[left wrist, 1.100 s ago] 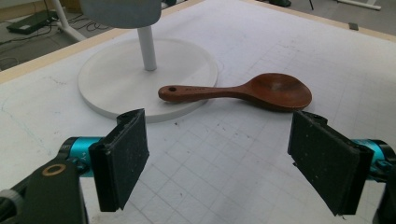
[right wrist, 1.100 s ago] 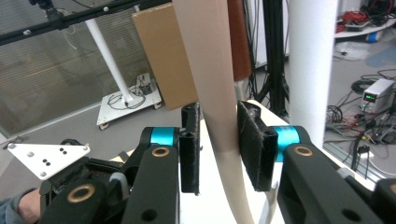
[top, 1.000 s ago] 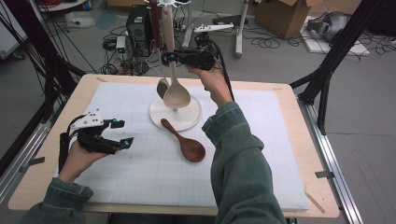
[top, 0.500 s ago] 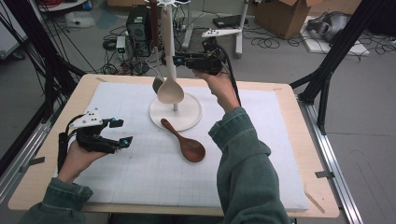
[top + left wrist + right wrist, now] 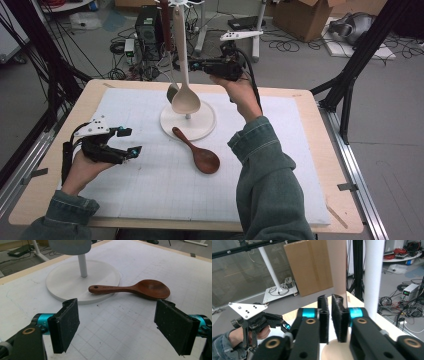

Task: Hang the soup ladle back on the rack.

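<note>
Nearest the person, the left gripper (image 5: 127, 141) rests low over the left part of the white gridded mat (image 5: 125, 200) that covers the pale wooden desk (image 5: 335, 200), its jaws standing wide apart with nothing between them; in the left gripper view they frame bare mat. Just beyond them lies the dark brown wooden spoon (image 5: 130, 288), flat on the mat, its bowl away from the stand and the tip of its handle resting on the edge of the round white stand base (image 5: 65, 282). From the middle of that base a thin white post (image 5: 82, 268) rises. Farther back and higher, the right gripper (image 5: 196, 64) is held level above the far side of the base, its jaws pointing toward the long handle of the pale cream wooden spoon (image 5: 185, 97), which hangs upright with its bowl down, just above the base. Those jaws have just been closing; in the right gripper view they stand almost together with a narrow gap, and the pale handle runs up past them, though whether they clamp it cannot be told. Behind the pale spoon hangs a smaller grey metal spoon (image 5: 172, 92), partly hidden.
</note>
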